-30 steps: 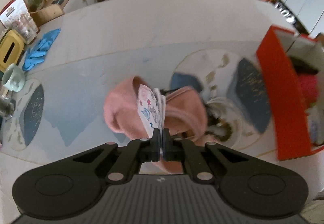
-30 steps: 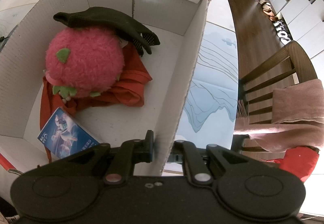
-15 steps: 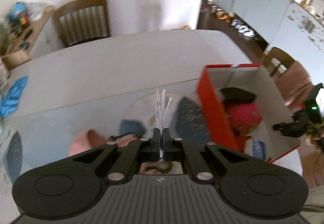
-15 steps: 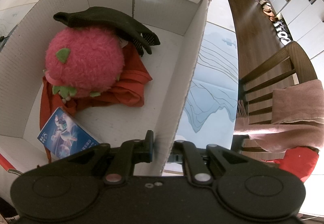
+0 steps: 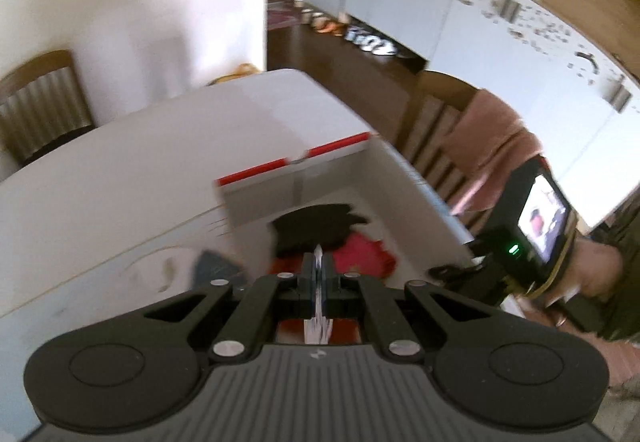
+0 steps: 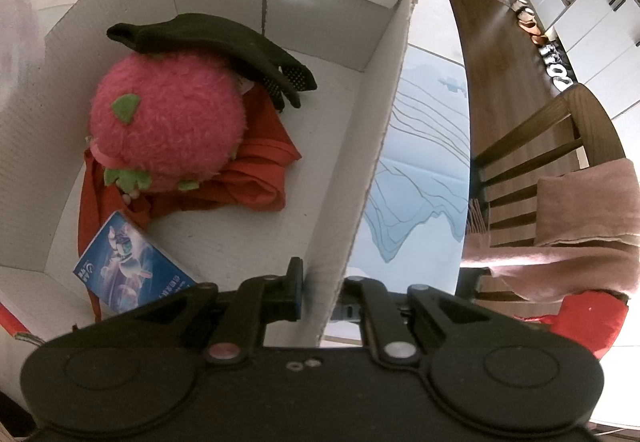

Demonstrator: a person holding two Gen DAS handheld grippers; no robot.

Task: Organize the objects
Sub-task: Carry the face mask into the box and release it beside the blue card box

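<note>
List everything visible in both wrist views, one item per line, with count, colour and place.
Box: one, white with red rim, on the table.
Plush toy: one, pink with green leaves, in the box.
Glove: one, black, on the plush toy.
Cloth: one, red-orange, under the plush toy.
Packet: one, blue, near corner of the box.
Table: one, white with a pale blue mat.
Chair: one, dark wood, pink cloth draped, beside the table.
Cabinets: white, background.
Left tongs: black, shut on thin white sheets, over the box.
Right tongs: black, clamping the box's wall.
</note>
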